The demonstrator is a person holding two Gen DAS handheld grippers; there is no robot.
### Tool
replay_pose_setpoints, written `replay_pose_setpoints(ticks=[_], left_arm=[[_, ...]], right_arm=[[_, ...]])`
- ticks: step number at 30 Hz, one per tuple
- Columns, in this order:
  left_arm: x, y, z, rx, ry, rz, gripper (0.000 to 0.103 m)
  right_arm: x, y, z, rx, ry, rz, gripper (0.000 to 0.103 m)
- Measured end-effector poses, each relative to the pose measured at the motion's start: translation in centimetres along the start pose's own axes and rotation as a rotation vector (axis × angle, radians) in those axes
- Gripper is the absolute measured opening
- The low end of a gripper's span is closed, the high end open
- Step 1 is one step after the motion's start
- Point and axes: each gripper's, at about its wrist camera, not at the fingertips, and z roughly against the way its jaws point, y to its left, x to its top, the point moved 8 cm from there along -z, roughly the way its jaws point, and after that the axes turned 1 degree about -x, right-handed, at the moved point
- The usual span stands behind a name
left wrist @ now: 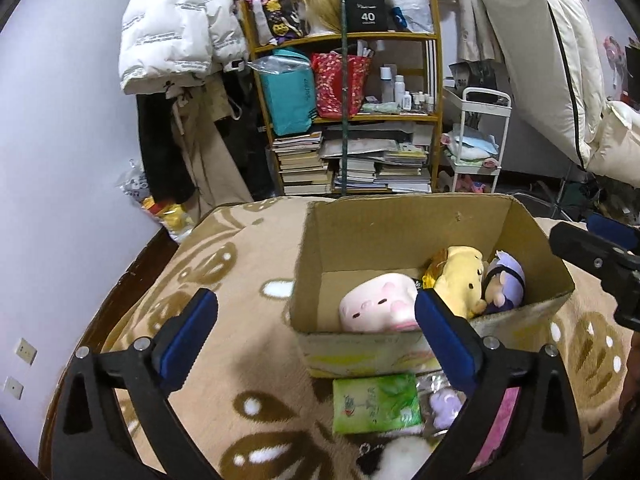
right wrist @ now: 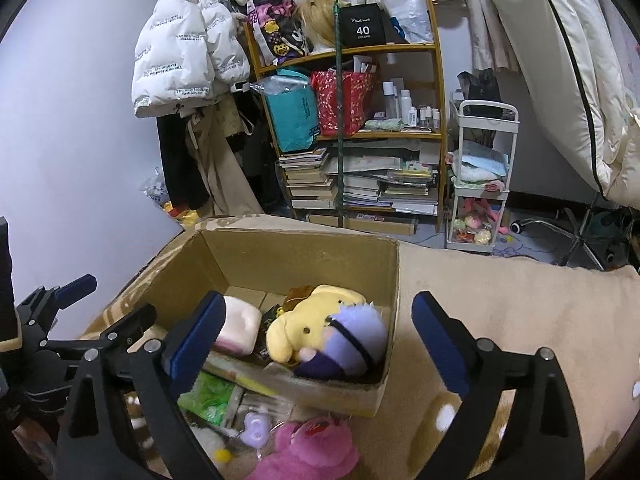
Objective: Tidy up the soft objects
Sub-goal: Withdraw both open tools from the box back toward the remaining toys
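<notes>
1. Three plush toys already lie in the open cardboard box (left wrist: 436, 220): a pink pig plush (left wrist: 378, 306) at its left, a yellow dog plush (right wrist: 308, 326) in the middle, and a purple-haired doll plush (right wrist: 352, 340) pressed against the dog at the right.
2. Several soft things are not yet boxed; they lie on the patterned blanket (left wrist: 248, 264) just in front of the box: a magenta plush (right wrist: 312, 450), a small lilac toy in clear wrap (right wrist: 256, 428), a green tissue pack (left wrist: 376, 402) and something white and fluffy (left wrist: 400, 460).
3. Judging by this, the sorting is midway, between one drop and the next pick.
4. Left gripper (left wrist: 316, 336) hovers over the box's near-left corner, fingers spread, holding nothing.
5. Right gripper (right wrist: 320, 344) hovers above the box, fingers likewise spread and empty.
6. Next move probably calls for lowering one gripper to the pile; the magenta plush looks the easiest, bulky and yielding, pinched around its body.
</notes>
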Motion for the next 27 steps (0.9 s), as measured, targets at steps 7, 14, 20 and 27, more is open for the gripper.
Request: replay_pose_setpoints(ticks=[7, 14, 20, 27], left_arm=[[-1.2, 1.1, 3.1, 0.009, 0.005, 0.019, 0.099], [-3.1, 0.9, 5.8, 0.015, 0.014, -0.013, 0.099], [-4.3, 0.5, 7.6, -0.003, 0.029, 0.009, 0.099], [-6.1, 0.4, 7.9, -0.005, 0.089, 0.009, 0.099]], right_arm=[[-0.9, 0.9, 2.9, 0.008, -0.005, 0.013, 0.102], [-2.0, 0.8, 6.0, 0.0, 0.001, 0.031, 0.103], [-2.9, 1.0, 7.4, -0.002, 0.014, 0.039, 0.103], [-5.6, 1.5, 7.9, 0.019, 0.073, 0.025, 0.103]])
